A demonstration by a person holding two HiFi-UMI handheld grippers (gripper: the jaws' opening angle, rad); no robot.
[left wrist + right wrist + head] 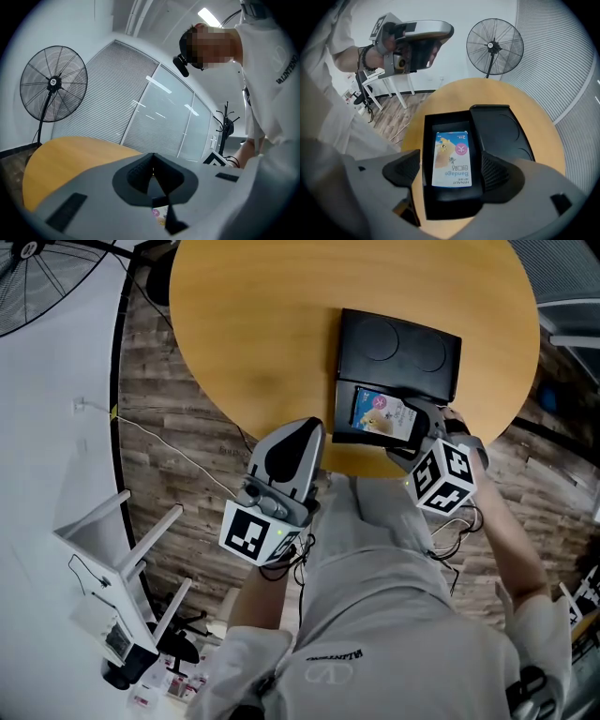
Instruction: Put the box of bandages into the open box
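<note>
Grey shirt [375, 615] fills the bottom of the head view. Above it the left gripper [305, 429] hangs over the near edge of the round table [262, 324], well apart from the open box [343, 418]. The right gripper [412, 432] sits at that box's near right corner. The bandages [382, 412] lie flat inside the box, and the black lid [398, 352] touches its far side.

From the left gripper view, the jaws are pressed together at their tips with nothing between them. Past them are the table [70, 154] and a standing fan [54, 84].

From the right gripper view, the right gripper [450, 171] has its jaws spread wide, one on each side of the open box [427, 140], holding nothing. The bandages [452, 159] rest in the box between them, clear of both pads. The lid [501, 131] lies just to the right, with the left gripper [417, 42] and the fan [494, 47] beyond.
</note>
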